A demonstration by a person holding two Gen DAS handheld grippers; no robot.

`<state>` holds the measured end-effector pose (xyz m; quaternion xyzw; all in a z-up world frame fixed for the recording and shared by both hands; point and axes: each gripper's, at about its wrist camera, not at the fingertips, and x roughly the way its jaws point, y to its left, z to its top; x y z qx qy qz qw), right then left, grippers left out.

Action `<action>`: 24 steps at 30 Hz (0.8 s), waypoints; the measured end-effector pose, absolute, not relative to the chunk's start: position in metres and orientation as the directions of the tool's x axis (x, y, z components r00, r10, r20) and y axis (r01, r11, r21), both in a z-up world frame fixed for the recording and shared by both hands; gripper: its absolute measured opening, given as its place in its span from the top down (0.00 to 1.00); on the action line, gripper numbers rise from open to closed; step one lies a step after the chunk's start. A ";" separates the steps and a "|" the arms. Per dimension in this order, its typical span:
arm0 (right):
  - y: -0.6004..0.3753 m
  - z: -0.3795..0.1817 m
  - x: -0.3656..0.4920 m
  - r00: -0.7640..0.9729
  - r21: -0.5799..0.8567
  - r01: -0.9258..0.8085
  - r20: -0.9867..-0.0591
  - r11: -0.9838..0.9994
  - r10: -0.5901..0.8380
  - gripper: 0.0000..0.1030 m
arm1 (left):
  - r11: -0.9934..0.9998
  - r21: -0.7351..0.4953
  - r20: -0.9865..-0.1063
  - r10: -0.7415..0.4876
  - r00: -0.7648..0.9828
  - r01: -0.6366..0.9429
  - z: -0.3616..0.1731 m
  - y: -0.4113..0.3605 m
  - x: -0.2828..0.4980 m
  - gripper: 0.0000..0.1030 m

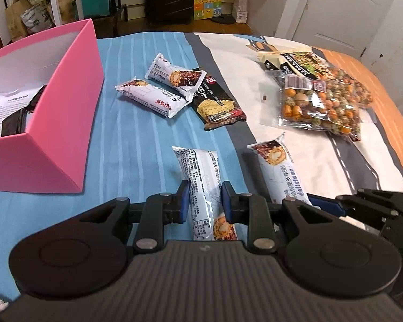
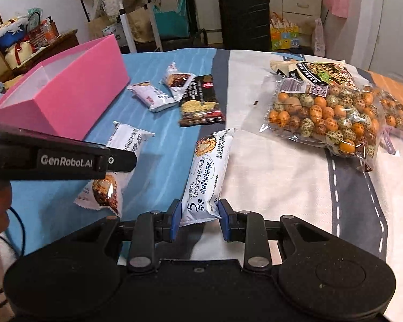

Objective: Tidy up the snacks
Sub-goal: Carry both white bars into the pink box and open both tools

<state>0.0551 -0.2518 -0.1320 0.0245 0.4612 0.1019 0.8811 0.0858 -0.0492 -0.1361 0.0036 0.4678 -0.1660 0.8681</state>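
My left gripper (image 1: pixel 203 201) is shut on a white snack bar (image 1: pixel 201 185) lying on the blue cloth; the bar also shows in the right wrist view (image 2: pixel 115 161), partly behind the left gripper's body. My right gripper (image 2: pixel 198 216) is shut on a second white snack bar (image 2: pixel 207 171), which also shows in the left wrist view (image 1: pixel 279 169). A pink box (image 1: pixel 53 123) stands open at the left, with packets inside it (image 1: pixel 10 112). Two more white bars (image 1: pixel 153 96) (image 1: pixel 174 76) and a black cracker packet (image 1: pixel 217 102) lie past my grippers.
Clear bags of coloured coated nuts (image 2: pixel 325 115) and a dark printed snack bag (image 2: pixel 322 73) lie at the right on the white and grey cloth. The orange cloth edge (image 1: pixel 389 102) is far right. A black suitcase (image 2: pixel 244 13) and paper bags stand on the floor beyond.
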 end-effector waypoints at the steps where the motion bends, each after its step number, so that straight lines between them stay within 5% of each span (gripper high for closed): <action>1: -0.250 -0.129 0.055 0.551 0.135 -0.163 -0.810 0.977 0.203 0.67 | 0.943 -0.156 -0.815 -0.291 0.501 0.294 -0.134 -0.047 0.084 0.77; 24: -0.176 -0.013 0.048 0.483 0.045 -0.521 -0.808 0.852 0.338 0.67 | 0.956 -0.234 -0.854 -0.289 0.432 0.177 -0.056 0.099 0.073 0.77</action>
